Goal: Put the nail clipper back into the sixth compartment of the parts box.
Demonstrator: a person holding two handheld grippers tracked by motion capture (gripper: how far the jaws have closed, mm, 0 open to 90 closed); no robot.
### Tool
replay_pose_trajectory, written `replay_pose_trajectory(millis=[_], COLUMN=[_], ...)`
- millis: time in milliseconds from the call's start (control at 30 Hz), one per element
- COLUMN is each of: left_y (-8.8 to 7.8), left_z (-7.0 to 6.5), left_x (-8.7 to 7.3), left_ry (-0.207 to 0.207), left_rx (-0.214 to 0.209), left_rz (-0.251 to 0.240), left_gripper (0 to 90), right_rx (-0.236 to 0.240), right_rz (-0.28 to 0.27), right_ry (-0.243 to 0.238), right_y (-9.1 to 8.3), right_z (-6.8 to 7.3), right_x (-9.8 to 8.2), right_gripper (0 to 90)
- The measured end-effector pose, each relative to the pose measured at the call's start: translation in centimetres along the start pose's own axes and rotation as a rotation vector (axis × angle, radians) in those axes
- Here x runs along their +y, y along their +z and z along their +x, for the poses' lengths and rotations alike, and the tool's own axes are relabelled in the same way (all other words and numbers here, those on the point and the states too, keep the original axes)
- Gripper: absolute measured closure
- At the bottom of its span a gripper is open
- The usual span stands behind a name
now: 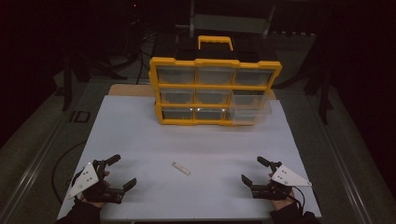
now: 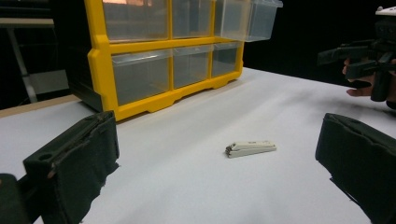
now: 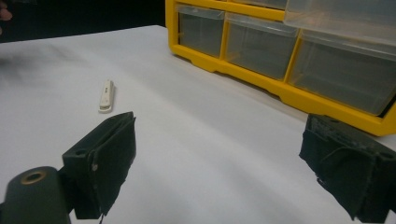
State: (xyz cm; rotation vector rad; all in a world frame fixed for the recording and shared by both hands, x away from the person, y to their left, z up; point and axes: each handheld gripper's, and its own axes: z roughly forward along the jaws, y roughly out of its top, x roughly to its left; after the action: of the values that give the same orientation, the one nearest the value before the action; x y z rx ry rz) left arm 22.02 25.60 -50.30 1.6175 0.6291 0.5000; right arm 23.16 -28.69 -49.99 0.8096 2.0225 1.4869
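A: So, which step? Left gripper (image 1: 119, 171) spread wide, nothing in it — pre-grasp, I'd say.
B: Agreed. Nail clipper (image 1: 181, 168) lies flat mid-table (image 1: 140, 126), between both grippers; slim, pale, hard metal — needs a low pinch across it.
A: Right gripper (image 1: 252, 170) released too. Yellow plastic organizer (image 1: 215, 91) behind, one clear drawer (image 1: 250, 109) pulled out.

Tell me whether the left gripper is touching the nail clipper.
Apart. In the left gripper view, the nail clipper lies on the white table beyond the open left gripper, with bare surface between them.
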Motion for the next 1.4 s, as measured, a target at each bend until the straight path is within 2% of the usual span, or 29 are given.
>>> replay_pose_trajectory(millis=[200,333,400,500,633,700,800,900,1000,1200,1400], left_y=[0.1,0.2,0.4,0.5,0.5,0.6,0.6,0.6,0.7,0.7,1.1], left_z=[-0.1,-0.1,-0.2,-0.3,-0.4,-0.4,-0.5,-0.6,-0.8,-0.6,-0.1], left_x=[-0.1,-0.1,-0.2,-0.2,0.0,0.3,0.9,1.7,2.9,4.4,6.3], left_ry=[0.002,0.004,0.008,0.034,0.04,0.014,-0.007,-0.028,0.002,0.007,0.029], left_rx=[-0.003,-0.028,-0.046,-0.048,-0.054,-0.07,-0.066,-0.071,-0.077,-0.105,-0.139], left_rz=[0.003,0.021,0.028,0.04,0.046,0.058,0.068,0.055,0.07,0.055,0.052], left_gripper=[0.4,0.5,0.4,0.5,0.5,0.5,0.5,0.5,0.5,0.5,0.5], right_rx=[0.013,0.009,0.003,0.005,0.004,0.005,0.005,0.003,0.004,0.009,0.015], right_rz=[-0.007,-0.006,-0.008,-0.013,-0.012,-0.013,-0.016,-0.017,-0.024,-0.029,-0.033], right_ry=[0.017,0.01,0.011,0.012,0.006,0.001,0.003,0.002,0.001,-0.001,-0.009], right_y=[-0.1,-0.1,-0.1,-0.2,-0.2,-0.2,-0.1,-0.2,-0.2,-0.2,-0.2], right_z=[0.0,0.1,0.0,0.1,0.2,0.4,0.5,0.5,0.6,0.8,0.9], right_x=[0.1,0.1,0.1,0.1,0.2,0.3,0.3,0.3,0.4,0.6,0.7], right_gripper=[10.5,10.5,10.5,10.5,10.5,10.5,10.5,10.6,10.5,10.6,10.6])
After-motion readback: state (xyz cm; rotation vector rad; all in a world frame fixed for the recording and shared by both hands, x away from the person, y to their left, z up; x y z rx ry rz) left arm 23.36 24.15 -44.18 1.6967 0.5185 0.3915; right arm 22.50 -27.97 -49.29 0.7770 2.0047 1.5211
